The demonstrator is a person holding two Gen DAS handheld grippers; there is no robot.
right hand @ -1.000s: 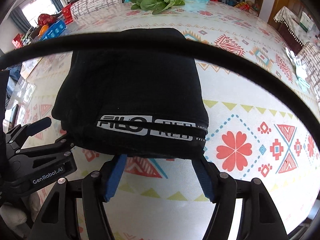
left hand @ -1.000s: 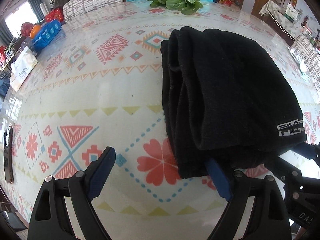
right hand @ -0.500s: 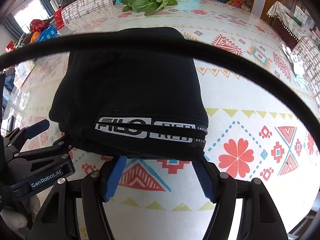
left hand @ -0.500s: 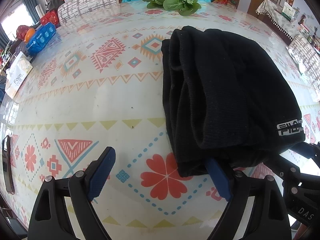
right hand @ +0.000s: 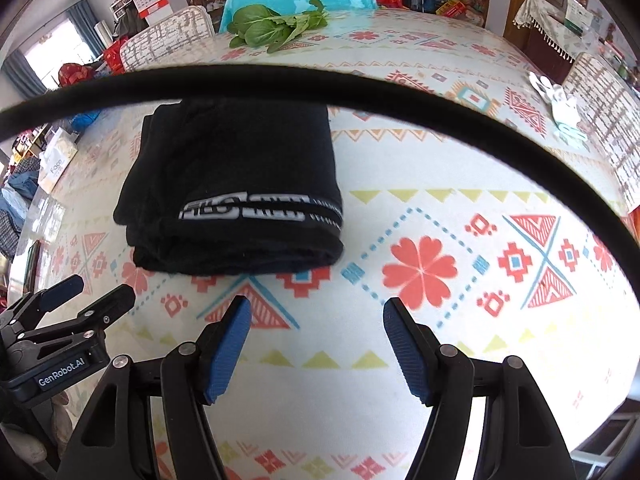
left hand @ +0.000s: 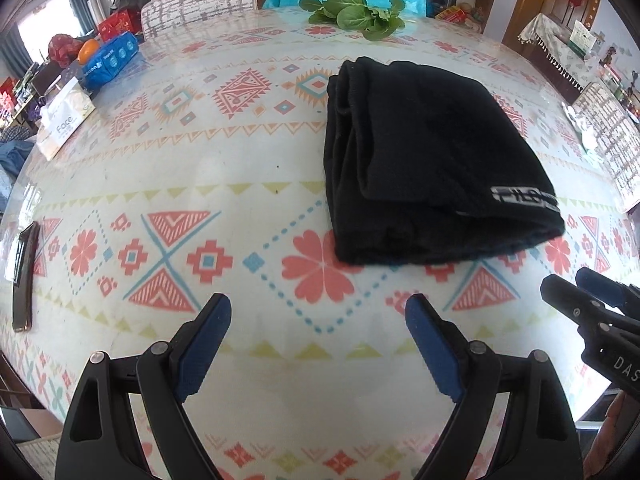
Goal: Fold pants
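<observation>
Black pants (left hand: pixel 432 160) lie folded into a thick stack on the patterned tablecloth, a white logo band on the near edge; they also show in the right wrist view (right hand: pixel 236 188). My left gripper (left hand: pixel 318 320) is open and empty, a short way in front of the stack's near left corner. My right gripper (right hand: pixel 316 320) is open and empty, in front of the stack's near right corner. Neither touches the cloth. The left gripper shows at the lower left of the right wrist view (right hand: pixel 86 294).
Green leafy vegetables (left hand: pixel 356 12) lie at the table's far edge. A blue pack (left hand: pixel 112 60) and a white bag (left hand: pixel 64 120) sit at far left. A phone (left hand: pixel 22 276) lies at the left edge. A black cable (right hand: pixel 320 84) crosses the right wrist view.
Both grippers have pulled back from the folded pants toward the near table edge. The pants stay put.
</observation>
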